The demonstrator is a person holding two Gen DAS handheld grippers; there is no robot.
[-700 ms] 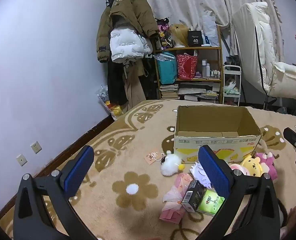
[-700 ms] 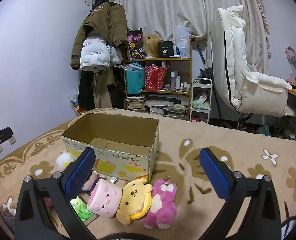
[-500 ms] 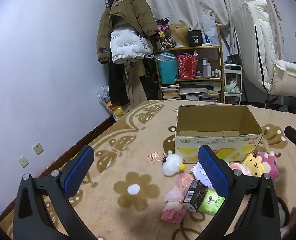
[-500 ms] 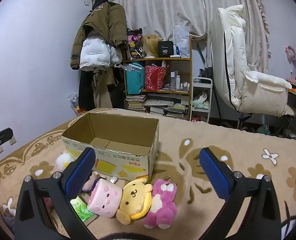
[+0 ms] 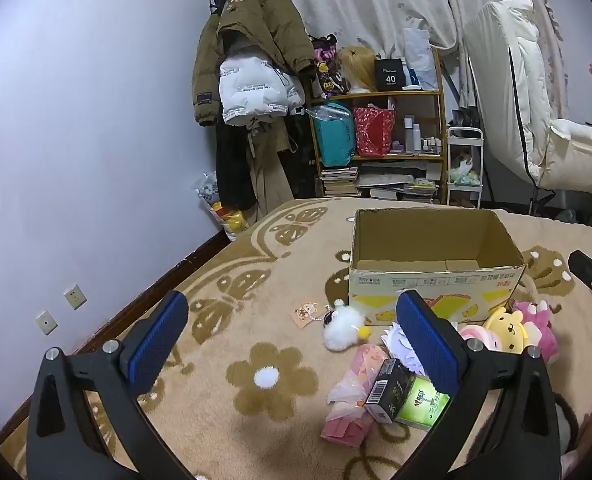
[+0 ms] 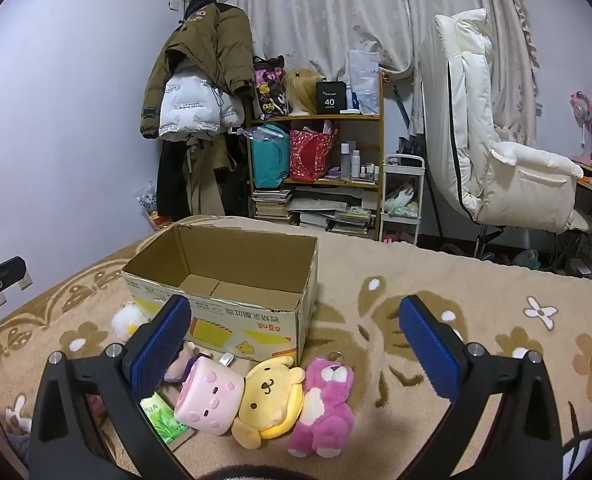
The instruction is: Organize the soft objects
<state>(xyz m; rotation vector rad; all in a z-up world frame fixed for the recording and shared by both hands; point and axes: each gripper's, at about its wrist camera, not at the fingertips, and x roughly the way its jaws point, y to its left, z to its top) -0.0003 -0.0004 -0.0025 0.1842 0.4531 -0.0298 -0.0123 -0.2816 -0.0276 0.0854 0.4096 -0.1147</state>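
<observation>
An open, empty cardboard box (image 5: 436,280) (image 6: 232,300) stands on a beige flowered blanket. In front of it lie a pink cylinder plush (image 6: 210,400), a yellow dog plush (image 6: 270,398) and a pink bear plush (image 6: 324,404); they also show in the left wrist view (image 5: 508,328). A white fluffy plush (image 5: 342,326) (image 6: 126,320) lies left of the box. My left gripper (image 5: 292,344) is open and empty above the blanket. My right gripper (image 6: 296,344) is open and empty above the three plushes.
A pink wrapped packet (image 5: 352,412), a dark carton (image 5: 390,390) and a green pack (image 5: 424,402) lie near the left gripper. A shelf (image 6: 316,168), hanging coats (image 5: 252,80) and a white chair (image 6: 496,140) stand beyond the bed. The wall (image 5: 76,160) is at left.
The left view has shifted very slightly; the box and toys sit a touch lower. Both grippers stay open and nothing on the blanket has moved.
</observation>
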